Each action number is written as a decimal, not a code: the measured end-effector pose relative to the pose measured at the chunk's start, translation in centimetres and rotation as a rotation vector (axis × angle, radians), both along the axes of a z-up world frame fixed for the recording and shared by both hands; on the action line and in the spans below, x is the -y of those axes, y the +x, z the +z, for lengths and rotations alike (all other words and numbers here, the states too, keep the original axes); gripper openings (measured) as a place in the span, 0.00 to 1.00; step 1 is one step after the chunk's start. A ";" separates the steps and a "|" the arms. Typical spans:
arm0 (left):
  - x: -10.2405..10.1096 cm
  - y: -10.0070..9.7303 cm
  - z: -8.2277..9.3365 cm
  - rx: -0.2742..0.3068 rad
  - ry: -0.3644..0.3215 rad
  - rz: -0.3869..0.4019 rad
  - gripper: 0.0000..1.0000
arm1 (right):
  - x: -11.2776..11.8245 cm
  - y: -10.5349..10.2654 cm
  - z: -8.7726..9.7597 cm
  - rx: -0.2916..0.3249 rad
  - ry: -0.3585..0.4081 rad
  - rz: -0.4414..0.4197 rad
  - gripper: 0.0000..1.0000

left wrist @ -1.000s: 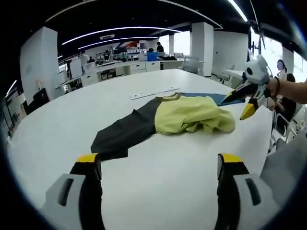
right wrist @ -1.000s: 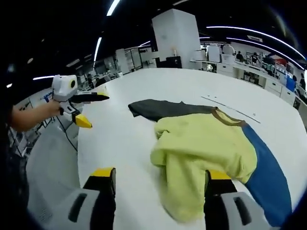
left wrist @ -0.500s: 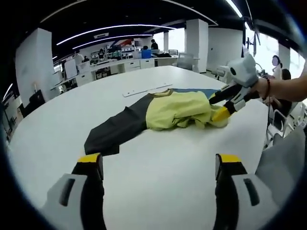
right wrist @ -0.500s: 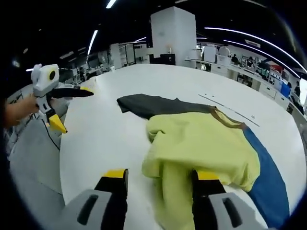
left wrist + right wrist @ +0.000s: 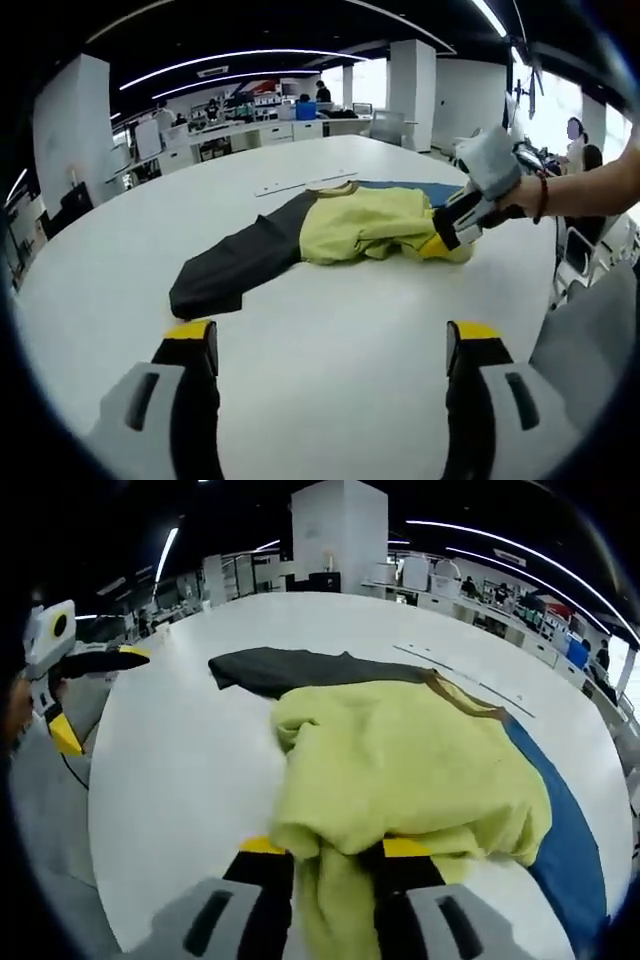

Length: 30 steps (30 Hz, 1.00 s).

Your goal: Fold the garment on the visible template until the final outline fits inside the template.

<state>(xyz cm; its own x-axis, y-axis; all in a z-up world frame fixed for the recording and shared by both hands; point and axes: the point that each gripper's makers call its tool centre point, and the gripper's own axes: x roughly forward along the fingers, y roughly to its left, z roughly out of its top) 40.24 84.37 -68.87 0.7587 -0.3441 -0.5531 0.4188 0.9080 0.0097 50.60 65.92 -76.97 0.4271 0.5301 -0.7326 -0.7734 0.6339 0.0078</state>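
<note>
Yellow-tipped jaws of the right gripper are pinched together on a bunched fold of the yellow-green garment, nearest the lens in the right gripper view. Beyond, the garment's dark grey part stretches across the white table, while the blue template shows under its right edge. In the left gripper view, the left gripper hovers above bare table, jaws wide apart, well short of the garment.
</note>
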 end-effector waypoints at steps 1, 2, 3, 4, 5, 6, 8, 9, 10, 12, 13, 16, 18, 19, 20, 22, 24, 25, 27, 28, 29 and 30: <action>0.1 0.0 0.0 -0.001 0.000 -0.003 0.92 | 0.1 0.3 -0.1 -0.007 0.001 -0.006 0.19; 0.2 0.0 0.0 0.000 -0.002 -0.004 0.91 | 0.3 0.4 -0.1 -0.012 0.000 -0.016 0.15; 0.3 0.0 0.1 0.003 -0.006 -0.005 0.91 | 0.4 0.6 -0.1 -0.016 0.002 -0.021 0.13; 0.4 0.0 0.2 0.005 -0.010 -0.007 0.91 | 0.5 0.7 0.0 -0.027 0.009 -0.025 0.11; 0.4 0.1 0.2 0.006 -0.011 -0.007 0.91 | 0.5 0.7 0.1 -0.040 0.015 -0.026 0.09; 0.5 0.1 0.3 0.006 -0.011 -0.009 0.91 | 0.3 0.4 0.4 -0.066 0.026 -0.018 0.07; 0.7 0.1 0.4 0.006 -0.011 -0.014 0.91 | 0.2 0.2 1.1 -0.076 0.042 0.002 0.04; 0.8 0.1 0.4 0.007 -0.014 -0.017 0.91 | 0.2 0.2 1.8 -0.079 0.055 0.005 0.03; 0.9 0.1 0.5 0.007 -0.016 -0.020 0.91 | 0.2 0.2 2.2 -0.084 0.064 0.006 0.03; 1.2 0.1 0.5 0.007 -0.018 -0.026 0.90 | 0.1 0.4 3.4 -0.087 0.094 0.009 0.02; 1.3 0.1 0.5 0.007 -0.018 -0.028 0.90 | 0.0 0.4 3.8 -0.086 0.103 0.010 0.02; 1.7 0.2 0.6 0.008 -0.021 -0.040 0.90 | -0.1 0.7 5.5 -0.081 0.132 0.014 0.02; 2.0 0.3 0.7 0.011 -0.024 -0.049 0.89 | -0.2 1.0 6.6 -0.064 0.141 0.022 0.02; 2.2 0.4 0.8 0.012 -0.023 -0.054 0.89 | -0.3 1.3 7.2 -0.056 0.150 0.022 0.02; 2.3 0.4 0.8 0.012 -0.023 -0.057 0.88 | -0.3 1.5 7.7 -0.051 0.159 0.021 0.01; 2.5 0.5 0.9 0.015 -0.025 -0.063 0.87 | -0.3 2.1 8.5 -0.049 0.181 0.014 0.01; 2.6 0.7 1.0 0.017 -0.028 -0.064 0.86 | -0.2 2.8 9.0 -0.057 0.202 -0.004 0.01; 2.7 0.7 0.9 0.016 -0.029 -0.066 0.85 | -0.1 3.1 9.2 -0.060 0.208 -0.009 0.01; 2.8 0.8 0.8 0.015 -0.029 -0.069 0.84 | -0.1 3.8 9.4 -0.069 0.224 -0.020 0.01; 2.9 0.8 0.8 0.013 -0.027 -0.071 0.83 | -0.1 4.1 9.5 -0.079 0.231 -0.025 0.02; 2.9 0.9 0.7 0.013 -0.028 -0.071 0.83 | -0.1 4.4 9.5 -0.088 0.238 -0.032 0.02; 2.9 1.0 0.7 0.013 -0.030 -0.070 0.82 | -0.1 4.7 9.6 -0.098 0.246 -0.034 0.02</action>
